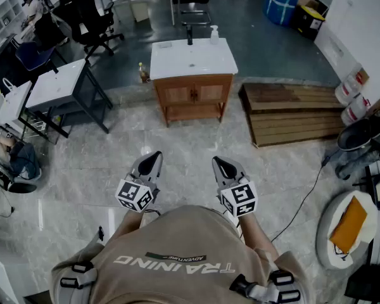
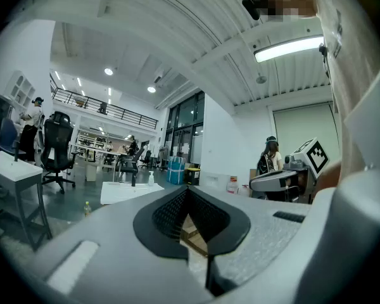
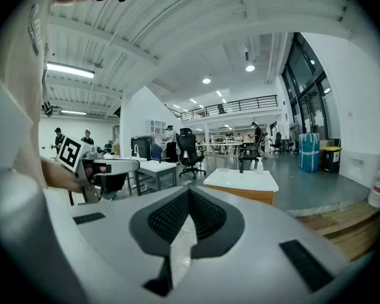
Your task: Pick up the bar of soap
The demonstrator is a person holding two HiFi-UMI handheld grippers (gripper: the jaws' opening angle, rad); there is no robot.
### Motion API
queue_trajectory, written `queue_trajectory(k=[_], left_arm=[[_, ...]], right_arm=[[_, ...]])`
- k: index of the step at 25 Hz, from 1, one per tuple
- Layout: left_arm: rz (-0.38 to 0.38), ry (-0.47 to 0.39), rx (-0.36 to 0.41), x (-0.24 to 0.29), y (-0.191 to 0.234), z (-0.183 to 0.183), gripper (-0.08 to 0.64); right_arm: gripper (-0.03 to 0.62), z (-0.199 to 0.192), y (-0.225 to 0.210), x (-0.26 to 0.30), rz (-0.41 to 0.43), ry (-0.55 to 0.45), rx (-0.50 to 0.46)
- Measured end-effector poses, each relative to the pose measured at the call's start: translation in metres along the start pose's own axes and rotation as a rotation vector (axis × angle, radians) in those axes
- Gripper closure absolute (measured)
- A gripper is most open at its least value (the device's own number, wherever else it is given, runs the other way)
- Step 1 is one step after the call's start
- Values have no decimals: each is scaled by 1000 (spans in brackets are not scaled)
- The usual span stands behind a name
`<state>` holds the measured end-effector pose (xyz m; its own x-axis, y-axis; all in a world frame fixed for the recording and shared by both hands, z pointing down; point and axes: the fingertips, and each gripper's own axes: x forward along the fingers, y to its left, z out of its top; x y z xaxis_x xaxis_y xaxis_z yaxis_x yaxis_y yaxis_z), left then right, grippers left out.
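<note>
The bar of soap was too small to be made out with certainty in any view; a faint pale rectangle (image 1: 163, 45) lay at the back left corner of the white countertop (image 1: 196, 61) of a brown wooden vanity cabinet (image 1: 193, 95) — whether that was the soap could not be told. On the same countertop a black tap (image 1: 189, 34) stood at the back edge, and a white pump bottle (image 1: 214, 35) stood upright just to its right; a small yellowish bottle (image 1: 142, 73) stood on the floor beside the cabinet's left side.

The cabinet stood well ahead of the person, on a pale grey glossy tiled floor (image 1: 177, 144); both tools were held low and close to the person's beige shirt (image 1: 177, 258), far from the countertop. The left gripper (image 1: 150, 163) had its jaws closed together with nothing between them; its own view showed only a sliver of wood planks through the notch below the meeting tips. The right gripper (image 1: 223, 167) was likewise closed and empty — its tips met, and only floor showed in the gap behind them. The two grippers pointed forward side by side, apart from each other, each with its black-and-white marker cube nearest the body.

To the right of the cabinet lay a low platform of dark wooden planks (image 1: 294, 111); to the left stood a white desk on black legs (image 1: 58, 84); a black office chair (image 1: 88, 14) stood further back.
</note>
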<state>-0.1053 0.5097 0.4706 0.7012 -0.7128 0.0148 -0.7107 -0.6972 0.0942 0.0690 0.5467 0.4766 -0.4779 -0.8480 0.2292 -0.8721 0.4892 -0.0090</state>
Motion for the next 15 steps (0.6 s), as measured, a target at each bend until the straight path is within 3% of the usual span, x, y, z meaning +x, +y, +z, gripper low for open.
queue_trajectory(k=[8, 12, 15], left_arm=[[-1, 8, -39, -30, 22, -9, 560], [-13, 16, -68, -37, 36, -24, 560], [-17, -10, -47, -38, 43, -19, 560]], right_arm=[[589, -10, 39, 23, 14, 28, 16], [589, -27, 50, 24, -31, 51, 36], [589, -31, 51, 25, -66, 61, 46]])
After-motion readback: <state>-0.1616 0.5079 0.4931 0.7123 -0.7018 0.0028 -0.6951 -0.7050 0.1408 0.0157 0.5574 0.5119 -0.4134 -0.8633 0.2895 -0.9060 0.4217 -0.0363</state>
